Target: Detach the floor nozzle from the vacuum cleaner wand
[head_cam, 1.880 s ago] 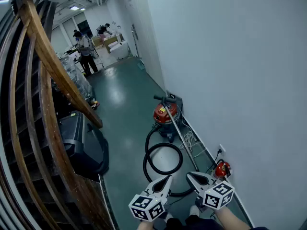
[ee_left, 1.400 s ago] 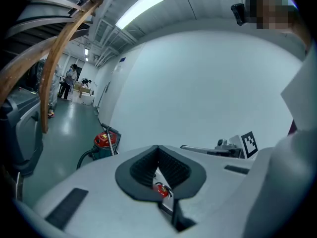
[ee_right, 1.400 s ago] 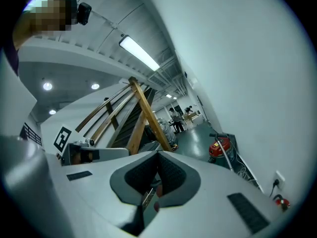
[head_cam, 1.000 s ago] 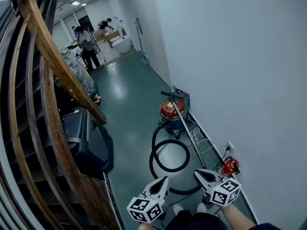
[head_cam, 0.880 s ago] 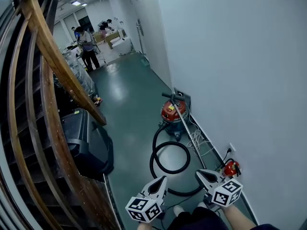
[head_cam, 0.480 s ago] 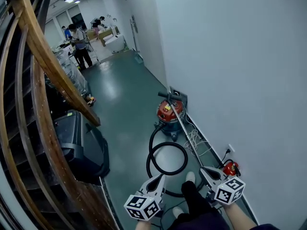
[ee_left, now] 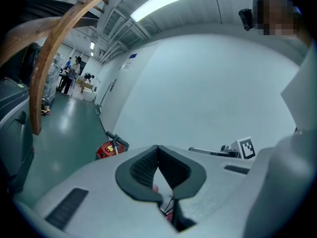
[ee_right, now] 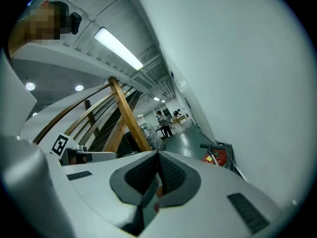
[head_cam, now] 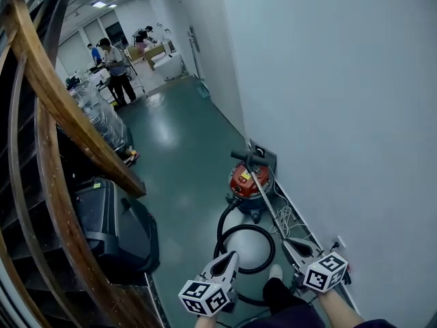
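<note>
A red canister vacuum (head_cam: 246, 182) stands by the white wall, also in the left gripper view (ee_left: 106, 150) and the right gripper view (ee_right: 218, 157). Its metal wand (head_cam: 268, 200) slopes from a black handle down toward my right gripper, and a black hose (head_cam: 247, 249) loops on the green floor. I cannot see the floor nozzle; the wand's low end is hidden behind the right gripper. My left gripper (head_cam: 233, 255) (ee_left: 158, 148) and right gripper (head_cam: 287, 242) (ee_right: 158, 153) are held low in front of me, both shut and empty, short of the vacuum.
A curved wooden stair rail (head_cam: 65, 118) and a black case (head_cam: 113, 224) line the left side. White cables (head_cam: 285, 217) lie along the wall's foot. Several people (head_cam: 113, 67) stand far down the corridor. My leg and shoe (head_cam: 276, 273) show between the grippers.
I have walked forward along the corridor, so the vacuum and hose are closer. Both grippers came along, still shut and side by side.
</note>
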The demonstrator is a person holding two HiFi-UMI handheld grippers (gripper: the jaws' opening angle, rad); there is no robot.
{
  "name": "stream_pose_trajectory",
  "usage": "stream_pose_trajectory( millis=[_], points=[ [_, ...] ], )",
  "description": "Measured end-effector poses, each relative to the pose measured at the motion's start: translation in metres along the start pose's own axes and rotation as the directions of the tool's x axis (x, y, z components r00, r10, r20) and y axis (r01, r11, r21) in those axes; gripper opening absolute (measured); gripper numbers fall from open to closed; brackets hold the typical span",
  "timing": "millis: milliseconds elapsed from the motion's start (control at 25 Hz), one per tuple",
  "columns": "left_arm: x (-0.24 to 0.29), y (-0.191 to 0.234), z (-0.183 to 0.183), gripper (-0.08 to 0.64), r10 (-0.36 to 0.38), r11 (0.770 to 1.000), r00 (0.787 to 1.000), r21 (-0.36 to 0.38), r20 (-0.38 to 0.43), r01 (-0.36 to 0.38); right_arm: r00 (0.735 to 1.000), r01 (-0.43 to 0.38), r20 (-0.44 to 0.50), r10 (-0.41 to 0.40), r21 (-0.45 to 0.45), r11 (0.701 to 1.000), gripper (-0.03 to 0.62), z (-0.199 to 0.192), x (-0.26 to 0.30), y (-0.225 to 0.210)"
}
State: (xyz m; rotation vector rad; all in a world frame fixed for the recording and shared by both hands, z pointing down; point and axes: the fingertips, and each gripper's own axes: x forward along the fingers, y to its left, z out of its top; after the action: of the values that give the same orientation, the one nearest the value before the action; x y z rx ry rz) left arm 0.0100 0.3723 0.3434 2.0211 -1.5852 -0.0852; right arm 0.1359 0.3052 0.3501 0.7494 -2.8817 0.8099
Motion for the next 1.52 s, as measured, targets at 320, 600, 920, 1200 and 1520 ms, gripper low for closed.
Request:
stream_pose_trajectory(
  millis=[320,600,920,1200,1520],
  points=[
    [0.096,0.033,0.059,0.005,0.049,0.999,0.999,0.004,-0.001,-0.049,0.999,-0.047,-0.016,0.047,0.042,0.998,0.017,0.060,0.077,-0.074],
    [0.141,0.059,0.083,0.005,0.069,0.997,0.997,0.019,-0.025,-0.068,0.998,-0.057,-0.025,0.058,0.059,0.997,0.017,0.079,0.115,-0.107],
    [0.190,0.110,0.101,0.005,0.068,0.998,0.995,0.016,-0.072,-0.067,0.998,-0.016,-0.053,0.021,0.090,0.996,0.017,0.078,0.162,-0.145],
    [0.260,0.178,0.108,0.005,0.017,1.000,0.992,-0.005,-0.129,-0.018,0.994,0.065,-0.095,-0.054,0.114,0.991,0.017,0.068,0.237,-0.190],
    [0.344,0.248,0.130,0.005,-0.098,0.995,0.973,-0.013,-0.207,0.097,0.981,0.173,-0.104,-0.161,0.113,0.979,0.017,0.071,0.335,-0.233]
  ],
)
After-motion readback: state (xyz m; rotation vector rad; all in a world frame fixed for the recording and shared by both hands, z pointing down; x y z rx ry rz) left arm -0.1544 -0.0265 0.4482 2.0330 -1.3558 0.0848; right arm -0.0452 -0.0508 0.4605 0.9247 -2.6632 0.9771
